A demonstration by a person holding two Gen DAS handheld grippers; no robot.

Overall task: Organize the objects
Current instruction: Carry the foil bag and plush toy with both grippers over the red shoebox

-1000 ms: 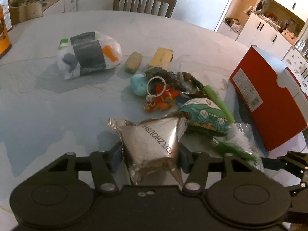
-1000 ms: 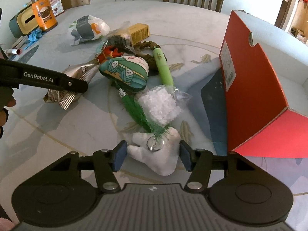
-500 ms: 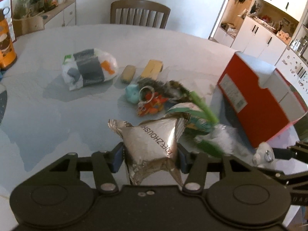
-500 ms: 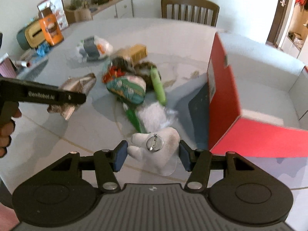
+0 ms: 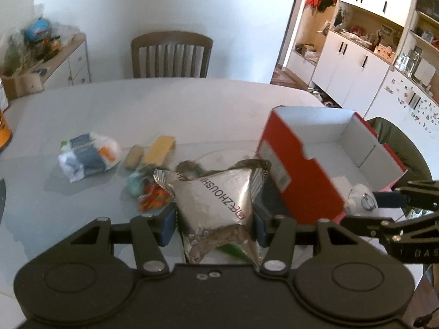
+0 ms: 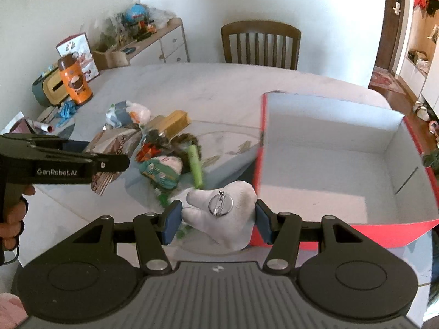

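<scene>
A carrying step is judged to be in hand. The left gripper (image 5: 214,219) is pinched on a silver foil packet (image 5: 216,194), held above the table (image 5: 219,104) short of the red box (image 5: 299,170). The right gripper (image 6: 218,218) is clamped on a white plush tooth (image 6: 222,208) at the box's near corner. Next, each item would need to be lifted over the wall and released inside. Both grippers are held roughly level, pointed forward. Beyond them a blurred pile of small items (image 6: 164,153), not all identifiable, lies on the table. The box interior appears empty.
</scene>
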